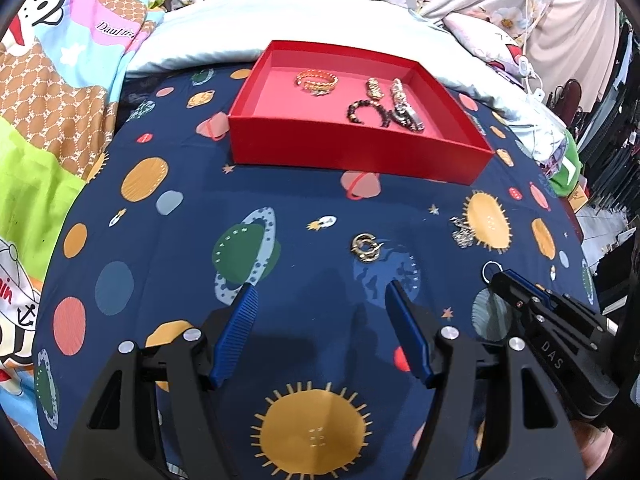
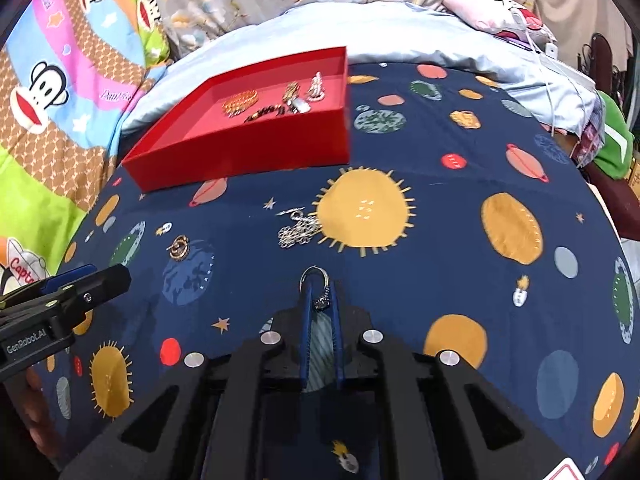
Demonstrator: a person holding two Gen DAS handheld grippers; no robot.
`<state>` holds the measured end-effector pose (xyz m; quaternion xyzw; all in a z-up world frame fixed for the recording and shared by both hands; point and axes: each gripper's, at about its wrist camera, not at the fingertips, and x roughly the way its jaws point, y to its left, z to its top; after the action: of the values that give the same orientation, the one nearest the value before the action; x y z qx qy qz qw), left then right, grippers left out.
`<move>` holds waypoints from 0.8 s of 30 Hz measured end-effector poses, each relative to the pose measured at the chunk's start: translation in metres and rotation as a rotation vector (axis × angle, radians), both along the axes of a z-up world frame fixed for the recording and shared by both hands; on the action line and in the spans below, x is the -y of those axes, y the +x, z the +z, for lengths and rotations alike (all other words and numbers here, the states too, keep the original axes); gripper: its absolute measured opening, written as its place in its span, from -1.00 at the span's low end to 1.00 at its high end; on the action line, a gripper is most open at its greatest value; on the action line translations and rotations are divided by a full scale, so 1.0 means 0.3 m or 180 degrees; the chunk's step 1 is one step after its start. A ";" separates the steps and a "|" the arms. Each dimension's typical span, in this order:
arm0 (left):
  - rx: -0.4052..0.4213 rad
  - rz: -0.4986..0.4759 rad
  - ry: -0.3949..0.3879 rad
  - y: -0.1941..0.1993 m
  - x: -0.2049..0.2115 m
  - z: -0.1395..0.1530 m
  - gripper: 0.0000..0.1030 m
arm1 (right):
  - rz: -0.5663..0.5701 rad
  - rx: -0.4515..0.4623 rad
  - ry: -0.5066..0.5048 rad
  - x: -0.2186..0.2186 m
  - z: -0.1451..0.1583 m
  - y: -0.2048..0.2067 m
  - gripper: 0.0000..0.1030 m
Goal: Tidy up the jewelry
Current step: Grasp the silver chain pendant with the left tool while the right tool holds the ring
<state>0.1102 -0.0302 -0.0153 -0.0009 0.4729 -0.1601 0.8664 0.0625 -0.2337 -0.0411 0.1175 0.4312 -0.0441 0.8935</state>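
Observation:
A red box (image 1: 352, 152) (image 2: 256, 148) sits at the back of the blue space-print cloth and holds several bracelets (image 1: 318, 80) (image 2: 240, 103). A gold ring pair (image 1: 365, 247) (image 2: 179, 247) lies on the cloth just ahead of my open, empty left gripper (image 1: 322, 294). A silver chain piece (image 1: 464, 232) (image 2: 298, 229) lies to the right. My right gripper (image 2: 319, 294) is shut on a silver ring (image 2: 315, 278) (image 1: 492, 271) with a small stone, its loop sticking out past the fingertips.
The cloth covers a bed with a pale blue pillow (image 1: 240, 32) behind the box. A cartoon quilt (image 1: 48, 100) lies left. A white cable (image 2: 560, 76) and green item (image 2: 616, 140) lie at the right edge.

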 end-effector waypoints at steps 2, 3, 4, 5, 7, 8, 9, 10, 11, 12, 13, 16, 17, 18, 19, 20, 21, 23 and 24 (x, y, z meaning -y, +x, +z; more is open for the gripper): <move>0.0022 -0.0064 -0.0012 0.002 0.024 0.011 0.24 | -0.0069 0.0050 0.0026 0.030 0.025 -0.019 -0.84; 0.0036 -0.0107 -0.0013 0.004 0.042 0.018 0.24 | -0.0099 0.0069 0.0007 0.041 0.035 -0.026 -0.84; 0.0060 -0.0170 -0.0007 0.009 0.071 0.026 0.24 | -0.0125 0.0081 -0.0004 0.051 0.044 -0.032 -0.84; 0.0082 -0.0227 0.0000 0.013 0.096 0.033 0.24 | -0.0165 0.0089 -0.0008 0.069 0.055 -0.042 -0.84; 0.0115 -0.0343 -0.0002 0.025 0.153 0.044 0.24 | -0.0244 0.0102 -0.0012 0.106 0.075 -0.063 -0.84; 0.0127 -0.0400 0.0005 0.034 0.191 0.048 0.24 | -0.0277 0.0110 -0.0013 0.119 0.082 -0.072 -0.84; 0.0135 -0.0459 -0.0019 0.042 0.224 0.049 0.24 | -0.0309 0.0116 -0.0008 0.133 0.089 -0.082 -0.84; 0.0129 -0.0518 -0.0051 0.051 0.256 0.046 0.24 | -0.0326 0.0117 -0.0003 0.142 0.094 -0.088 -0.84; 0.0107 -0.0553 -0.0064 0.063 0.297 0.035 0.23 | -0.0351 0.0129 0.0004 0.154 0.100 -0.097 -0.84; 0.0087 -0.0593 -0.0095 0.074 0.328 0.022 0.22 | -0.0368 0.0135 0.0007 0.163 0.106 -0.104 -0.84; 0.0064 -0.0611 -0.0103 0.081 0.348 0.011 0.19 | -0.0376 0.0141 0.0006 0.167 0.109 -0.109 -0.84; 0.0023 -0.0649 -0.0038 0.103 0.422 -0.030 0.08 | -0.0408 0.0165 0.0023 0.186 0.116 -0.123 -0.84; 0.0019 -0.0652 0.0008 0.107 0.442 -0.043 0.01 | -0.0431 0.0179 0.0038 0.197 0.117 -0.128 -0.84; 0.0011 -0.0659 0.0019 0.109 0.453 -0.051 -0.12 | -0.0437 0.0184 0.0053 0.204 0.117 -0.131 -0.84; -0.0017 -0.0664 0.0021 0.113 0.465 -0.062 -0.16 | -0.0443 0.0187 0.0068 0.210 0.116 -0.131 -0.84; -0.0032 -0.0660 0.0023 0.115 0.470 -0.071 -0.26 | -0.0453 0.0195 0.0081 0.217 0.114 -0.131 -0.84; 0.0015 -0.0649 0.0041 0.111 0.473 -0.070 -0.37 | -0.0456 0.0197 0.0091 0.222 0.112 -0.131 -0.84; 0.0048 -0.0686 0.0085 0.105 0.483 -0.072 -0.52 | -0.0461 0.0201 0.0110 0.230 0.108 -0.131 -0.84; 0.0052 -0.0707 0.0088 0.102 0.487 -0.073 -0.67 | -0.0460 0.0203 0.0120 0.233 0.106 -0.129 -0.84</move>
<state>0.1407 -0.1762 -0.0371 0.0648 0.4653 -0.2485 0.8471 0.0238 -0.3035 -0.0094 0.1665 0.3937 -0.0966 0.8989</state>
